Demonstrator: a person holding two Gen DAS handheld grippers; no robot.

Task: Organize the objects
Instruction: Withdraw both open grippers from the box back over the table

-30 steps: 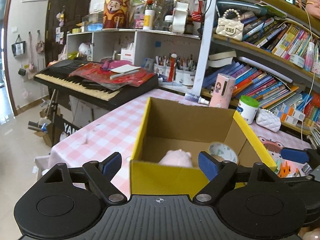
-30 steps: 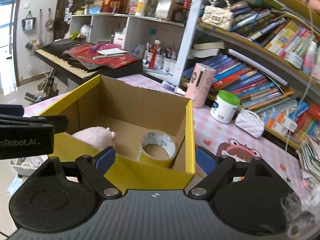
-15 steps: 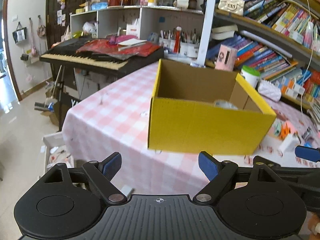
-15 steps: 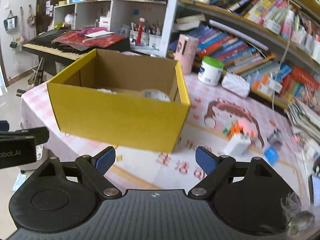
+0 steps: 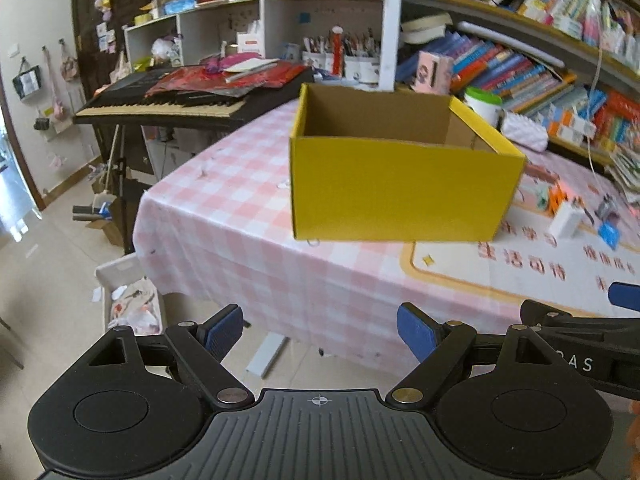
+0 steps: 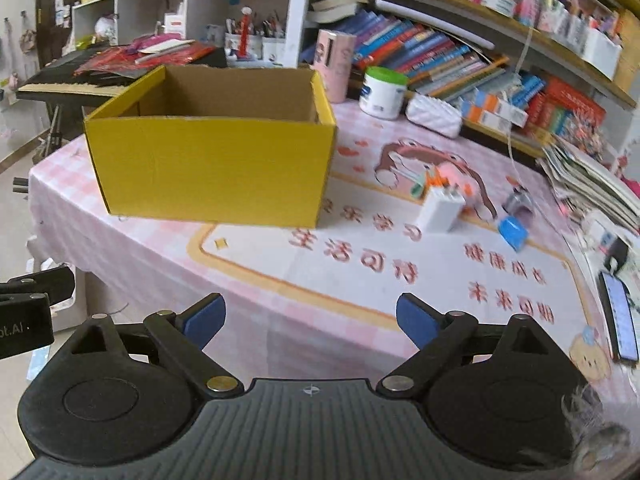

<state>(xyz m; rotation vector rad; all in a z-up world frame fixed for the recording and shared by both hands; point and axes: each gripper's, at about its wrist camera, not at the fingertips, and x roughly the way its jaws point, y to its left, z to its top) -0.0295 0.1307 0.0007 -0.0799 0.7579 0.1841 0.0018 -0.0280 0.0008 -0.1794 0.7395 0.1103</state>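
Yellow cardboard box (image 5: 400,184) sits open-topped on the pink checked tablecloth (image 5: 224,216), now seen from low and further off: a second ago both wrist views looked down over its rim at a pink plush toy and a roll of tape on its floor, and now only the outer wall and the far inner wall show, so both hands have pulled back off the table edge and dropped. Contents can't be seen from here, presumably they are in there. Left gripper (image 5: 320,330) has its blue pads wide apart, nothing between them, same spread as before. Right gripper (image 6: 310,318) is also empty, its jaws opening a bit wider right now. Reads as one drop-off finished and a retreat before the next pick. Loose things left on the printed mat (image 6: 440,264), right of the box: white plug-style block (image 6: 438,210), small blue piece (image 6: 513,234), a grey bit (image 6: 519,201) just behind it, and an orange and green clutter (image 6: 430,180) too blurred to name. Right gripper is nearer those, likely next target, white block probably easiest to pinch. Job looks partly done, several items to go.
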